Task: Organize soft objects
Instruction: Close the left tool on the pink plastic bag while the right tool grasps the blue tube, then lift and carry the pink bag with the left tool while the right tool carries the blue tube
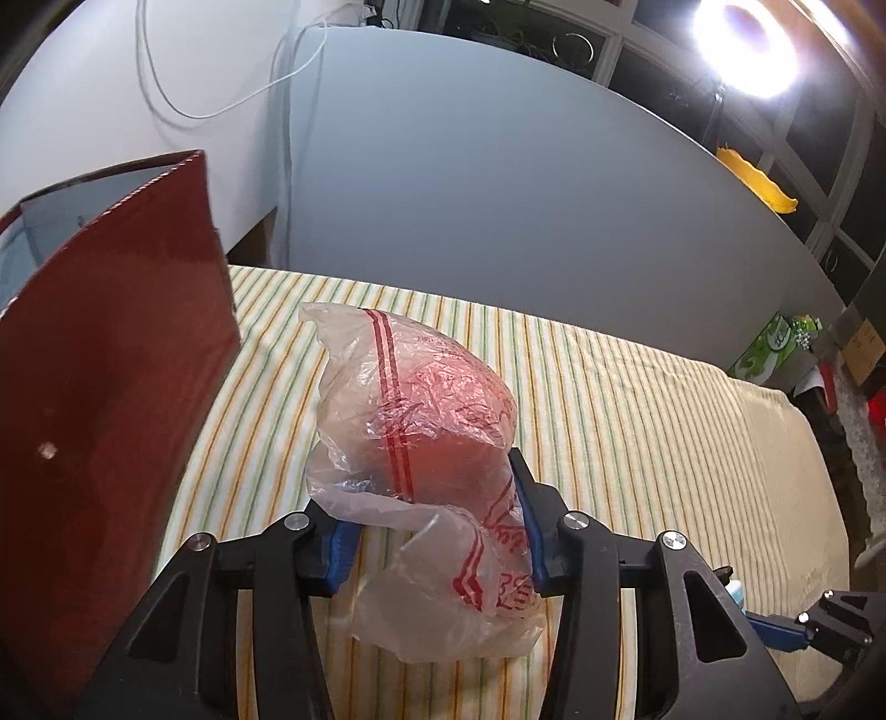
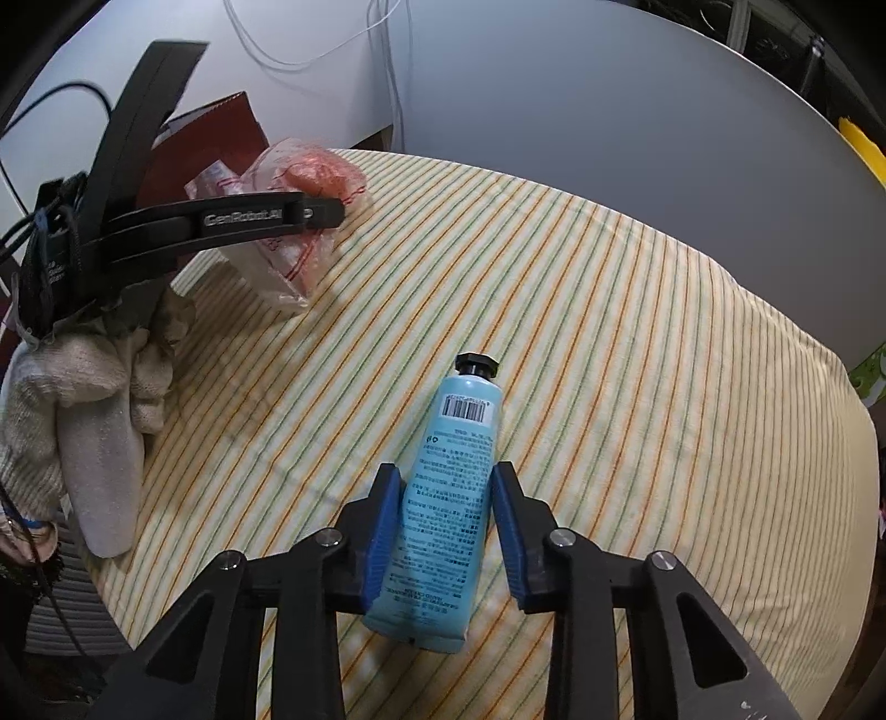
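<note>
Fig. — Both grippers loaded w/ soft items over striped cloth.
Left gripper pinched crinkly, light plastic bag, slippery; red box at 9 o'clock. Right gripper closed on squashy blue tube mid-body, cap toward 12.

Left gripper: blue pads pressed against a clear plastic bag with red print, something reddish inside. Striped cloth beneath. Dark red box at left. Bright lamp upper right.
</note>
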